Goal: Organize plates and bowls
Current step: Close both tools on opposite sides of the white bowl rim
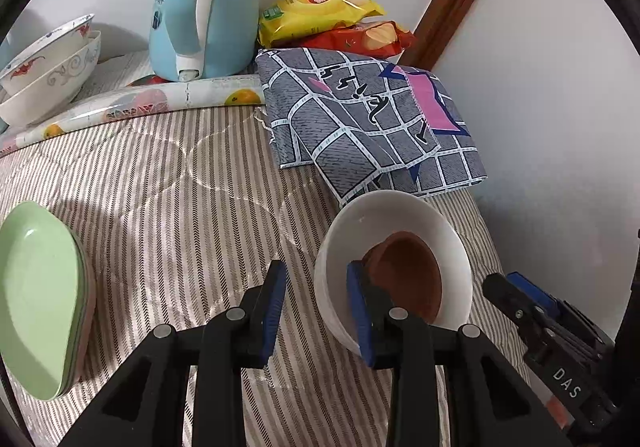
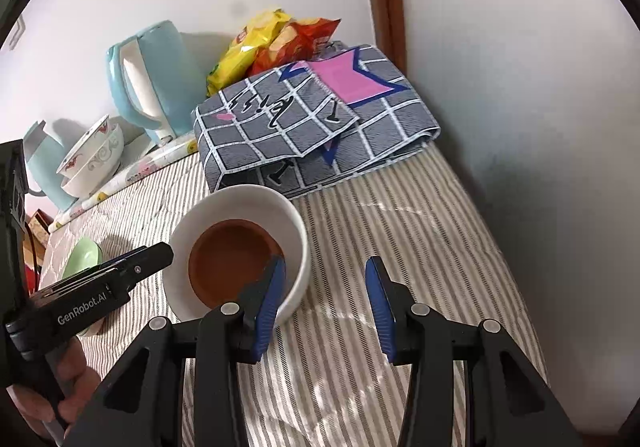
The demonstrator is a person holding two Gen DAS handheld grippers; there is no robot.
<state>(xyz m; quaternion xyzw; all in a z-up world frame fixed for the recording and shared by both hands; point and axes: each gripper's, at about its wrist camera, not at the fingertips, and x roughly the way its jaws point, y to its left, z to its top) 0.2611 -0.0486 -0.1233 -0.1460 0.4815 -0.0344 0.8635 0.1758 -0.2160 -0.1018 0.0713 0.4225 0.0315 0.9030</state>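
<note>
A white bowl (image 1: 400, 219) with a smaller brown bowl (image 1: 408, 275) nested inside it rests on the striped quilt (image 1: 180, 187). My left gripper (image 1: 316, 287) is open. Its right finger hangs over the bowl's near left rim and its left finger is outside, with cloth showing in the gap. My right gripper (image 2: 325, 267) is open too, its left finger over the white bowl's (image 2: 240, 203) right rim and its right finger over bare quilt. Neither gripper presses on the bowl. A stack of green plates (image 1: 40, 299) lies at the left.
Two patterned bowls (image 1: 48, 63) are stacked at the back left beside a blue kettle (image 1: 204, 3). A folded grey checked cloth (image 1: 360, 119) and snack bags (image 1: 320, 15) lie behind the white bowl. A white wall (image 1: 540, 127) runs close along the right. A person's hand (image 2: 76, 375) holds the left gripper.
</note>
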